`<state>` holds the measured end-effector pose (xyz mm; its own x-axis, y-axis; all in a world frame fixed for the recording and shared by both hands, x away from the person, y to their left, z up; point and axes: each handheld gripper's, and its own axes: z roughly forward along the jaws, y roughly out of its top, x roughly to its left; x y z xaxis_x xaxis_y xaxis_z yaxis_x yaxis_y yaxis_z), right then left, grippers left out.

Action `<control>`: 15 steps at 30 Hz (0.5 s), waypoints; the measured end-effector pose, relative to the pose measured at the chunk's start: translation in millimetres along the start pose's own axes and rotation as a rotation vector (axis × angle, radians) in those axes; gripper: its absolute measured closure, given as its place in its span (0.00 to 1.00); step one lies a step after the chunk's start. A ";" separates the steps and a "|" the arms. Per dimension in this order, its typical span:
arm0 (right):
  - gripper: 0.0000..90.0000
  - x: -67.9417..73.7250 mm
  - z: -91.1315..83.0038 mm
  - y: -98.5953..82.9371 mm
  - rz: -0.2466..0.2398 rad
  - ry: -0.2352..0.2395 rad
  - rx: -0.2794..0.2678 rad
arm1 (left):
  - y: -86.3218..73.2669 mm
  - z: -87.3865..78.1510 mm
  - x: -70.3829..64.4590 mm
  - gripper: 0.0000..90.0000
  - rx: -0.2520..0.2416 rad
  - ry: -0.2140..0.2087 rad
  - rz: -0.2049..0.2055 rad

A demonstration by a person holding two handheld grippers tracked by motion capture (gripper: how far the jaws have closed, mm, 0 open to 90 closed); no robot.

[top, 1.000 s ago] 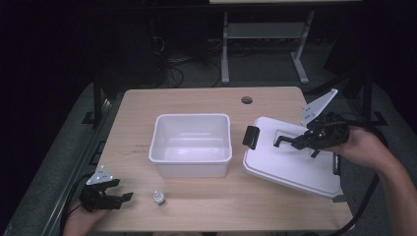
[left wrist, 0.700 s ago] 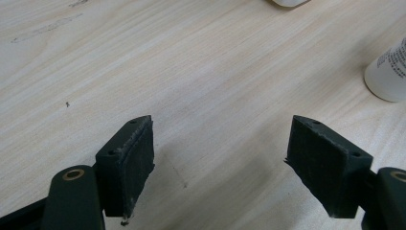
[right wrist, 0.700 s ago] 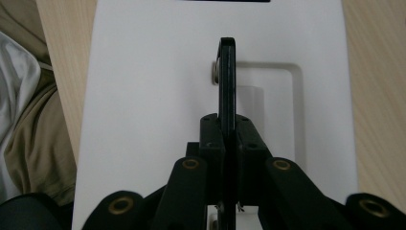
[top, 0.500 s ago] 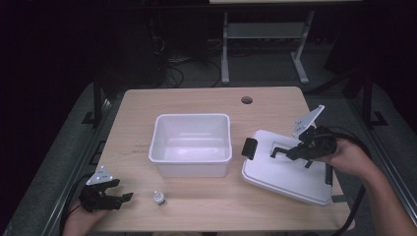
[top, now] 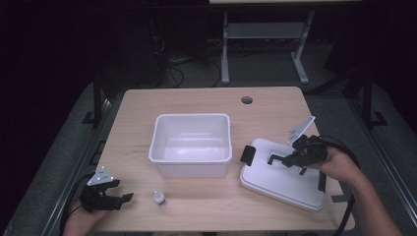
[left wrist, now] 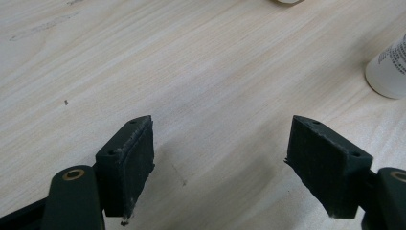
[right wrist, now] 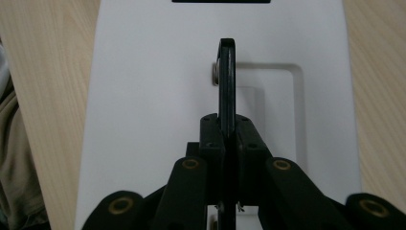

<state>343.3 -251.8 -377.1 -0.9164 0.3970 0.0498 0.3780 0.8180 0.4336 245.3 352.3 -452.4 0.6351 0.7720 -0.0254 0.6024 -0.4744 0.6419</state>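
Your left gripper (top: 129, 197) rests low on the tabletop (top: 196, 101), jaws wide apart, a small bottle (top: 158, 197) just beside it. Your right gripper (top: 273, 159) has its jaws clamped on the black handle (right wrist: 226, 86) of the white lid (top: 275, 184) — which lies just right of the open white bin (top: 191, 143).

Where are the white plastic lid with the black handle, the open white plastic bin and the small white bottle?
white plastic lid with the black handle (top: 280, 183), high view, on its flat top.
open white plastic bin (top: 191, 159), high view, on its front rim.
small white bottle (top: 158, 198), high view, on its body.
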 end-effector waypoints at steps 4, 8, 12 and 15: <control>0.93 -1.5 6.6 -2.4 0.009 0.002 -0.009 | -0.1 1.0 -0.5 0.27 0.002 -0.003 -0.003; 0.93 -2.5 12.8 -4.2 0.015 -0.003 -0.014 | 0.7 1.7 -1.9 0.27 0.006 -0.005 0.004; 0.93 -5.4 20.0 -7.5 0.028 -0.013 -0.011 | 1.3 1.5 -1.0 0.27 0.007 -0.004 0.008; 0.93 -5.8 24.3 -9.8 0.038 -0.010 -0.011 | 1.9 1.2 -1.2 0.27 0.007 -0.001 0.013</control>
<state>348.1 -252.0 -403.5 -0.8999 0.4322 0.0577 0.4112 0.7974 0.4417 246.3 349.9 -452.1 0.6433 0.7654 -0.0183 0.5977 -0.4872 0.6367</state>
